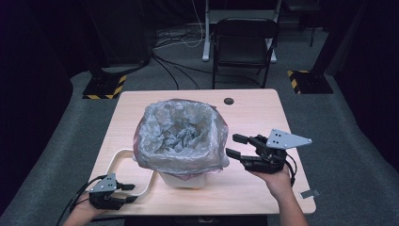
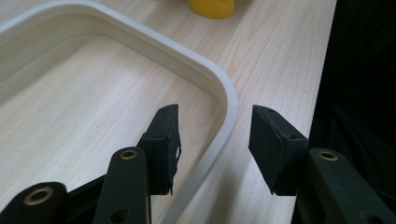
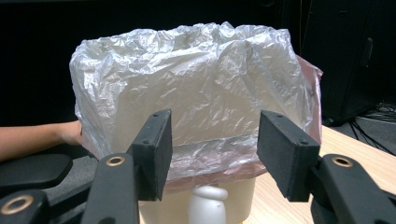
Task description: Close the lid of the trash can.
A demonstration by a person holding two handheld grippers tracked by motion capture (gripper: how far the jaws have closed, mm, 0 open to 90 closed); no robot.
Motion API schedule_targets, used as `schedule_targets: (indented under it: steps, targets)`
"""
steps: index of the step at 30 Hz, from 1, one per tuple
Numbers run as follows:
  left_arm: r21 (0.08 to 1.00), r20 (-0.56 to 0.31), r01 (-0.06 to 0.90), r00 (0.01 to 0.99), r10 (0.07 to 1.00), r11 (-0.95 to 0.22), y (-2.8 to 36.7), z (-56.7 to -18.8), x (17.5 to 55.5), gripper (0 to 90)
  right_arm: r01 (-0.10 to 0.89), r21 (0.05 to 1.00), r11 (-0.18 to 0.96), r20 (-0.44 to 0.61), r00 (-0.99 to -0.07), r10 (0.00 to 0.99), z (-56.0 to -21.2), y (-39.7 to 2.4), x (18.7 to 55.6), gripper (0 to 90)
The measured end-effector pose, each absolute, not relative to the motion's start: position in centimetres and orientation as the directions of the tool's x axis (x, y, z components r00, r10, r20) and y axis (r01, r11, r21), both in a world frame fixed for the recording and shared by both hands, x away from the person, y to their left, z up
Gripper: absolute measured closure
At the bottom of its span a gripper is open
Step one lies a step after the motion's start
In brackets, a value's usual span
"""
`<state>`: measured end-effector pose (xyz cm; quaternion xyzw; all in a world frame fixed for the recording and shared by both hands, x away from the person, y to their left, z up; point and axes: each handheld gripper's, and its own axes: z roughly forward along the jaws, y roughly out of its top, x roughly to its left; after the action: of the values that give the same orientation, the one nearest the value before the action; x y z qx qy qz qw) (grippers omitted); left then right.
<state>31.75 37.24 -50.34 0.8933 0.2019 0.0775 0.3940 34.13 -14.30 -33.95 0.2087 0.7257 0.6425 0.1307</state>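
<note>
Behind the bin [image 1: 186, 176], the white ring's [image 1: 123, 153] right side hides.

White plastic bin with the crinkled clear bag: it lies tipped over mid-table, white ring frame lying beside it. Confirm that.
Wrong on one count: the white plastic bin with its crinkled clear bag stands upright, as the high view shows. The white ring frame does lie beside it.

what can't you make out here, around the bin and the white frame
- Bin floor, high view: the crumpled bag liner covers it.
- Yellow thing, left gripper view: cut off by the top edge.
- White frame, high view: its right part lies behind the bin.
- Bin walls, right gripper view: draped by the liner.
</note>
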Motion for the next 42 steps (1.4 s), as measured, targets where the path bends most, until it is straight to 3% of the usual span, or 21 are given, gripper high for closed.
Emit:
schedule_targets:
  steps: [7,12,42]
  targets:
    - [0.7,0.001,0.287,0.915,0.403,-0.654,36.6,-51.1,31.9,64.1,0.143,0.987,0.078,0.089,-0.874,0.478,-34.1,-14.6,34.2,44.5]
    - [0.685,0.047,0.276,0.907,0.418,-0.675,36.6,-50.8,31.8,80.6,0.148,0.986,0.079,0.094,-0.874,0.477,-34.2,-14.5,34.3,44.5]
    - [0.635,0.099,0.199,0.938,0.333,-0.747,35.7,-44.8,33.2,82.8,0.155,0.985,0.071,0.103,-0.874,0.475,-34.0,-14.9,34.4,44.4]
